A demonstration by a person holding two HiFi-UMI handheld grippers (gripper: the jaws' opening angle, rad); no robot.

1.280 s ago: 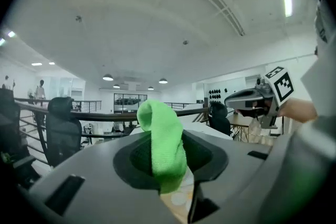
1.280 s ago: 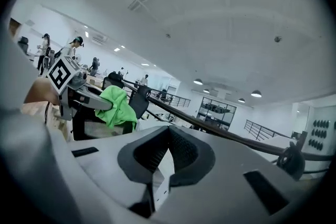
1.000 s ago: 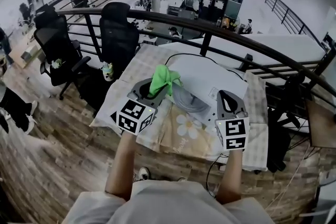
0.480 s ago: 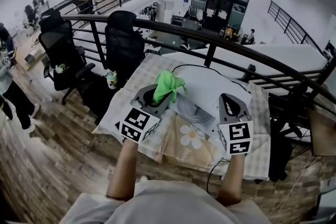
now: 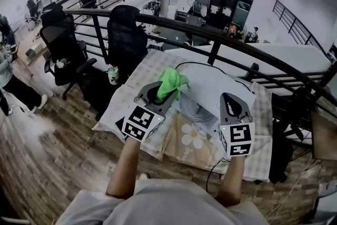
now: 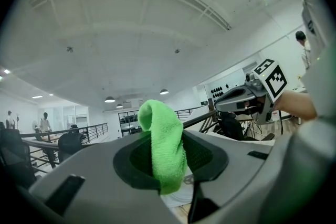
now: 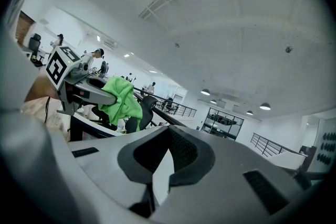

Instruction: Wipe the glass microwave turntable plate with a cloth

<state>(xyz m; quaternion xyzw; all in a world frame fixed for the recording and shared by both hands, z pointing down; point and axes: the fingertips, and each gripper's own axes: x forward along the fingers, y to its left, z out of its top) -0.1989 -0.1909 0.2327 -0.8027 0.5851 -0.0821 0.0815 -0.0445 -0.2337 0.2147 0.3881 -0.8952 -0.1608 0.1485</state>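
In the head view the glass turntable plate [image 5: 196,110] lies on the table between my two grippers, partly hidden by the left one. My left gripper [image 5: 158,94] is raised above the plate's left edge and shut on a green cloth [image 5: 171,81], which bunches up out of its jaws. In the left gripper view the cloth [image 6: 166,148] hangs down between the closed jaws. My right gripper [image 5: 230,99] hovers to the right of the plate, jaws shut with nothing in them [image 7: 167,136]. The right gripper view also shows the cloth [image 7: 122,100].
A floral mat [image 5: 192,138] and a checked table cover [image 5: 259,113] lie under the grippers. A white surface [image 5: 216,81] with a black cable [image 5: 194,63] is behind the plate. A dark railing [image 5: 210,34] runs past the table's far side, with office chairs [image 5: 124,34] at left.
My left gripper with the green cloth has drifted slightly right and up over the plate. The right gripper has hardly moved.
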